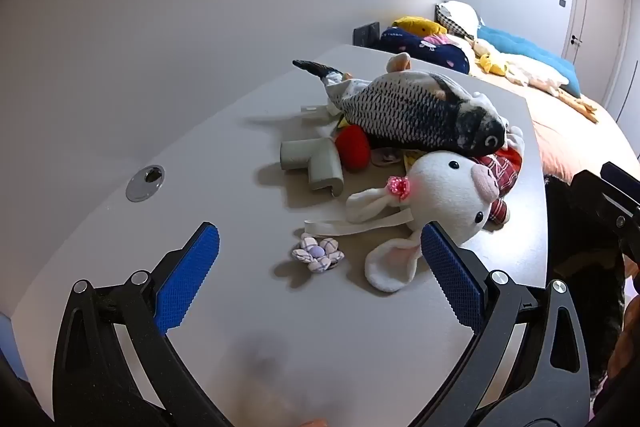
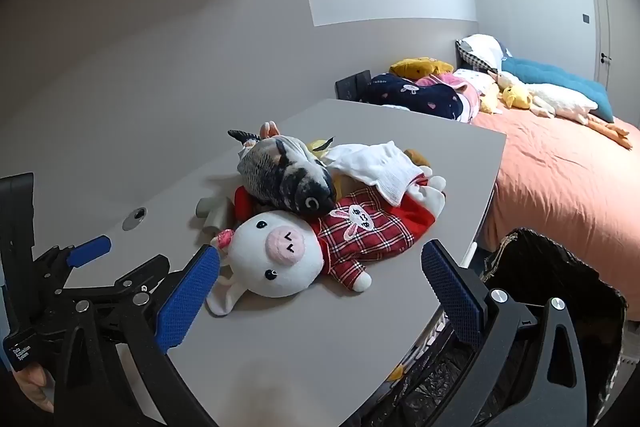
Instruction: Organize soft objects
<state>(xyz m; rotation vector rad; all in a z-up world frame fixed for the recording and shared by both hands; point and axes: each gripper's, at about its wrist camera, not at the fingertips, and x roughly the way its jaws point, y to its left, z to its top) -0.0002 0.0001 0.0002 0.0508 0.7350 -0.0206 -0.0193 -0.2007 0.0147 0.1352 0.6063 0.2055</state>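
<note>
A pile of soft toys lies on the grey table (image 1: 360,327). On top is a grey plush fish (image 1: 416,107) (image 2: 286,177). In front of it lies a white plush pig (image 1: 448,195) (image 2: 276,253) in a red plaid shirt (image 2: 360,231), with a pink bow at its ear. A small lilac fabric flower (image 1: 318,253) lies alone, nearest my left gripper (image 1: 320,259), which is open just above the table with the flower between its blue pads. My right gripper (image 2: 320,267) is open in front of the pig's head. A white cloth (image 2: 376,163) drapes the pile's far side.
A grey L-shaped foam piece (image 1: 316,163) and a red plush (image 1: 352,147) sit left of the fish. A metal cable grommet (image 1: 145,183) is set in the table. A black-lined bin (image 2: 556,291) stands off the table's right edge. Beyond is a bed (image 2: 560,167) with pillows and toys.
</note>
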